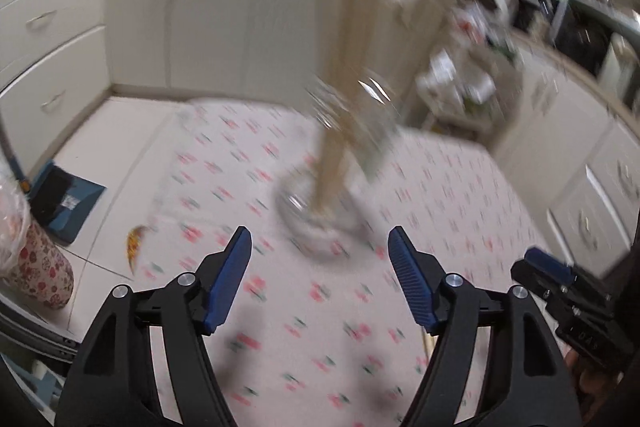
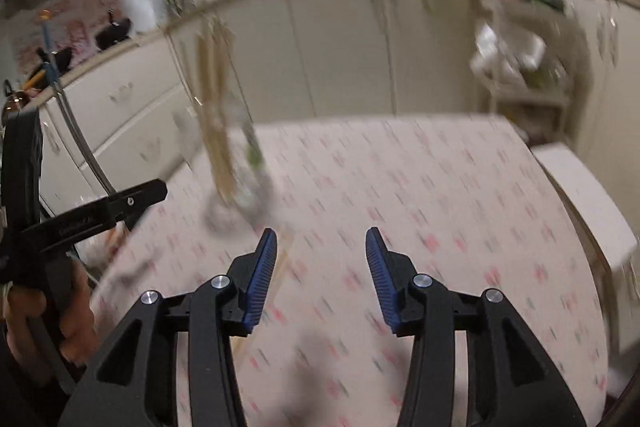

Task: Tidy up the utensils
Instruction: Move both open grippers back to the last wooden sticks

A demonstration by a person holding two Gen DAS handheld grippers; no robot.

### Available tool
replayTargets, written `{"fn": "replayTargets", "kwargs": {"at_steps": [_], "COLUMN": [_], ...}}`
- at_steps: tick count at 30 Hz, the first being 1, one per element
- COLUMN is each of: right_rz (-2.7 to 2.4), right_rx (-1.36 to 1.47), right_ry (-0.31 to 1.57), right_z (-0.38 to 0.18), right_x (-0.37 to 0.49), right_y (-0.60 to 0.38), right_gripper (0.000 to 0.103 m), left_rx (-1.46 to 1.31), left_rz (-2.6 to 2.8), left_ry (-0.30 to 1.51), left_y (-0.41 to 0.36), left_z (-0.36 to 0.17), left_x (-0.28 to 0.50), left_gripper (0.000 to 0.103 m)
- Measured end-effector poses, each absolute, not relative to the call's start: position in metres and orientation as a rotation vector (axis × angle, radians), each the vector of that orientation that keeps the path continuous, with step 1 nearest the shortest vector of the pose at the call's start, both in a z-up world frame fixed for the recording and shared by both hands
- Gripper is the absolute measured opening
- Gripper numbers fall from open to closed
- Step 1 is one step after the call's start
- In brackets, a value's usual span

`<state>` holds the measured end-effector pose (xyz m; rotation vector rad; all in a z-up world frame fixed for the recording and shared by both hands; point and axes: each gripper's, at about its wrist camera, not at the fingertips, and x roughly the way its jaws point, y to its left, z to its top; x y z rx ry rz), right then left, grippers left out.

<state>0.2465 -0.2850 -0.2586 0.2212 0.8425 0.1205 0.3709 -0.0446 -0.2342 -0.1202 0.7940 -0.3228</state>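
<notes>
Both views are motion-blurred. A clear glass holder [image 1: 340, 163] stands upright on the floral tablecloth [image 1: 440, 195], holding long wooden chopsticks [image 1: 352, 67] and another pale utensil. My left gripper [image 1: 320, 275] is open and empty, a short way in front of the holder. In the right wrist view the holder [image 2: 236, 187] stands to the far left of my right gripper [image 2: 322, 273], which is open and empty above the cloth [image 2: 420, 207]. A thin wooden stick [image 2: 286, 255] seems to lie on the cloth by its left finger. The other gripper [image 1: 560, 291] shows at the right edge.
Cream cabinets [image 1: 224, 19] wrap around behind the table. A cluttered rack [image 1: 464, 83] stands at the back right. A floral container [image 1: 40, 263] and a dark blue item [image 1: 64, 203] sit at the left. A white stool [image 2: 588, 203] is beside the table's right edge.
</notes>
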Motion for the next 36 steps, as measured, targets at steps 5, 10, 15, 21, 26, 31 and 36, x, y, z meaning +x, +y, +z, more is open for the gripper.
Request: {"fn": "replayTargets", "kwargs": {"at_steps": [5, 10, 15, 21, 26, 31, 36], "right_rz": [0.102, 0.108, 0.106, 0.111, 0.138, 0.205, 0.289], "right_rx": [0.253, 0.299, 0.327, 0.339, 0.327, 0.291, 0.241], "right_ry": [0.871, 0.892, 0.897, 0.903, 0.917, 0.934, 0.968], "right_z": [-0.264, -0.271, -0.277, -0.280, -0.280, -0.280, -0.284], "right_x": [0.233, 0.225, 0.219, 0.216, 0.216, 0.217, 0.229], "right_y": [-0.296, -0.303, -0.309, -0.311, -0.302, -0.276, -0.247], "right_gripper": [0.055, 0.056, 0.058, 0.058, 0.058, 0.058, 0.047], "left_rx": [0.008, 0.056, 0.111, 0.106, 0.122, 0.171, 0.145], "left_rz": [-0.371, -0.369, -0.343, -0.306, -0.290, -0.269, -0.267], "left_ry": [0.870, 0.924, 0.967, 0.983, 0.988, 0.997, 1.014], "left_y": [-0.090, -0.111, -0.126, -0.130, -0.127, -0.134, -0.107], "left_z": [-0.250, -0.264, -0.273, -0.278, -0.279, -0.279, -0.276], "left_x": [0.362, 0.366, 0.378, 0.388, 0.391, 0.399, 0.394], "left_gripper": [0.067, 0.067, 0.067, 0.067, 0.067, 0.063, 0.048]}}
